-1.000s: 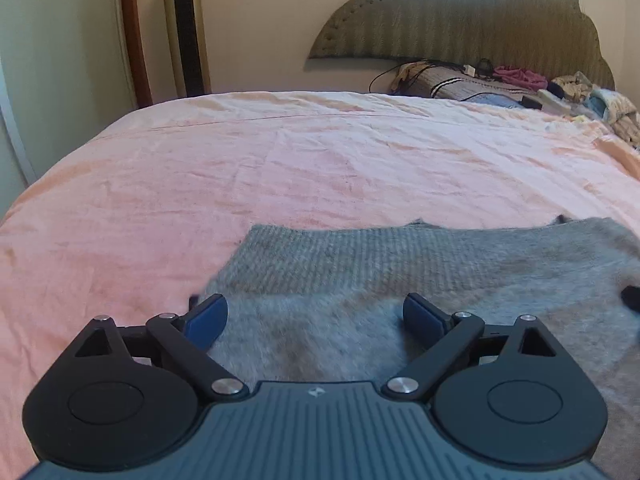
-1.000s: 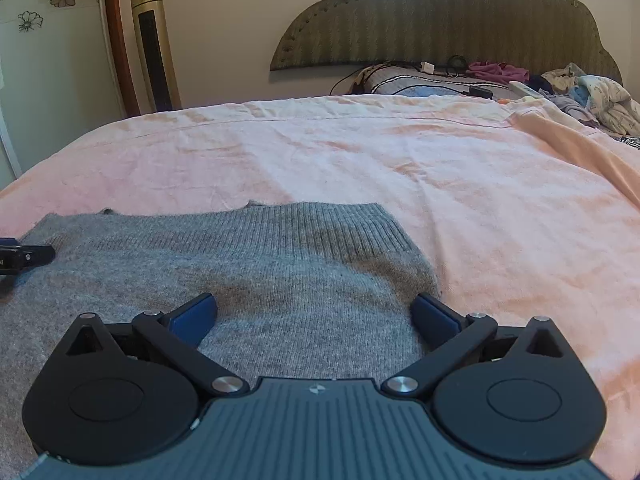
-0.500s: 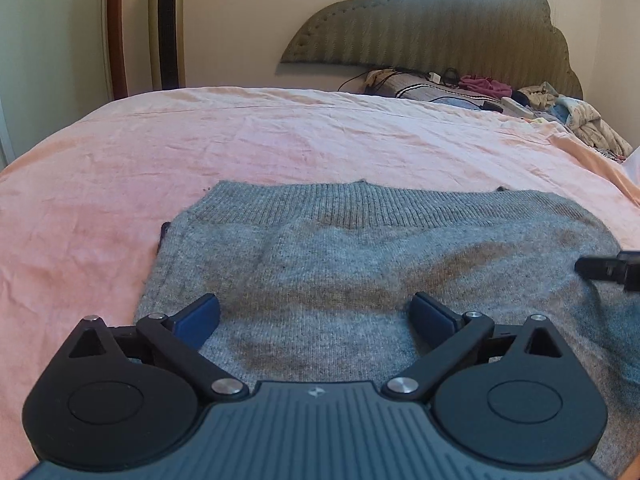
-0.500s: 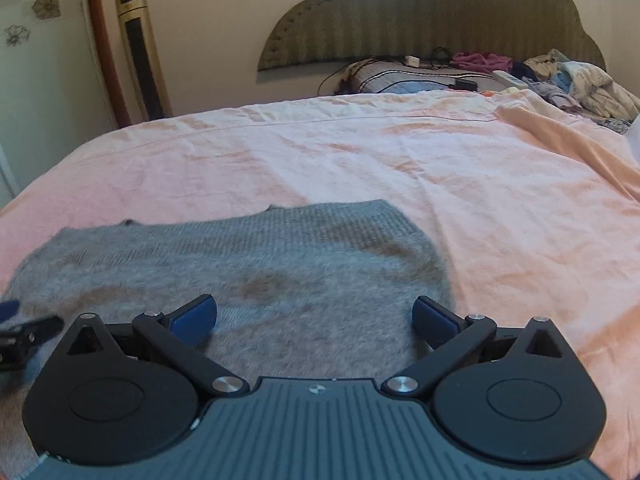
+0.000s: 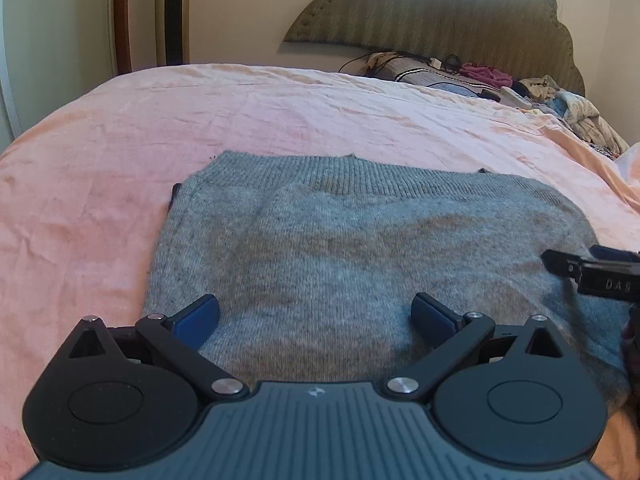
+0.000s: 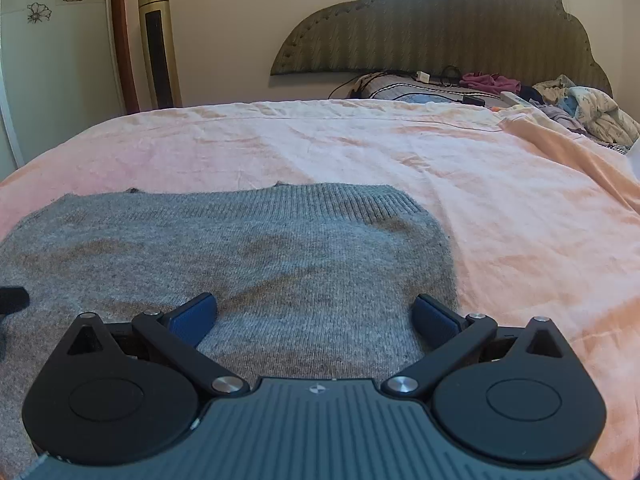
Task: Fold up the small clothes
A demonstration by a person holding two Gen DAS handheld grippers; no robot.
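A grey knitted garment point(image 5: 360, 248) point(image 6: 224, 248) lies flat on the pink bed sheet point(image 5: 120, 140) point(image 6: 500, 208), its ribbed band at the far edge. My left gripper point(image 5: 316, 312) hovers open over the garment's near left part, blue pads wide apart with nothing between them. My right gripper point(image 6: 316, 312) is open over the garment's near right part, close to its right edge, and holds nothing. The right gripper's black tip point(image 5: 588, 272) shows at the right edge of the left wrist view. The left gripper's tip point(image 6: 12, 298) shows at the left edge of the right wrist view.
A padded headboard point(image 6: 440, 28) stands at the far end, with a pillow, cables and a heap of clothes point(image 6: 580, 108) before it at the far right. A tall gold tower fan point(image 6: 158, 44) and a wooden frame stand by the wall at the far left.
Both grippers have drifted sideways over the garment while staying open. In the left wrist view the garment has shifted right and more of its left edge shows.
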